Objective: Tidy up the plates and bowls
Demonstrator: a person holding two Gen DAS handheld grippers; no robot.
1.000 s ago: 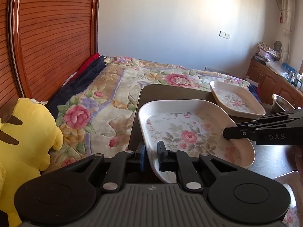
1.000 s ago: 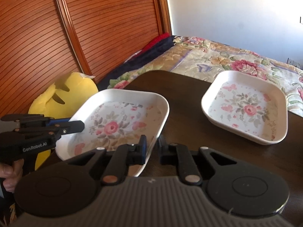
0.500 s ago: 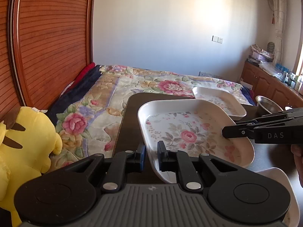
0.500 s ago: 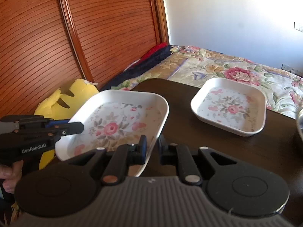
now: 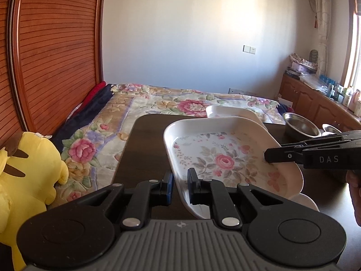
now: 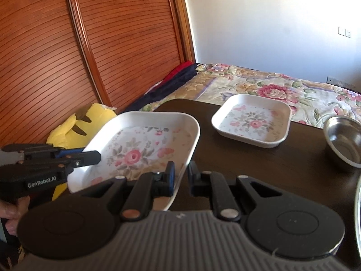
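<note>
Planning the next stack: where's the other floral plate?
Right wrist view: second floral plate rests on the dark table, upper right, near the bed, left of the steel bowl.

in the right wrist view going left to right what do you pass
left gripper → yellow plush toy → held floral plate → second floral plate on the dark table → steel bowl

The left gripper point(image 5: 180, 186) points forward, its fingers point(image 5: 167, 187) drawn close together and clamped on a thin rim between them. The right gripper point(image 6: 180, 180) holds the same pose from the opposite side, fingers point(image 6: 169, 179) pinched on an edge. A hand point(image 6: 12, 212) wraps the left handle; part of the other hand point(image 5: 354, 194) shows behind the right one.
</note>
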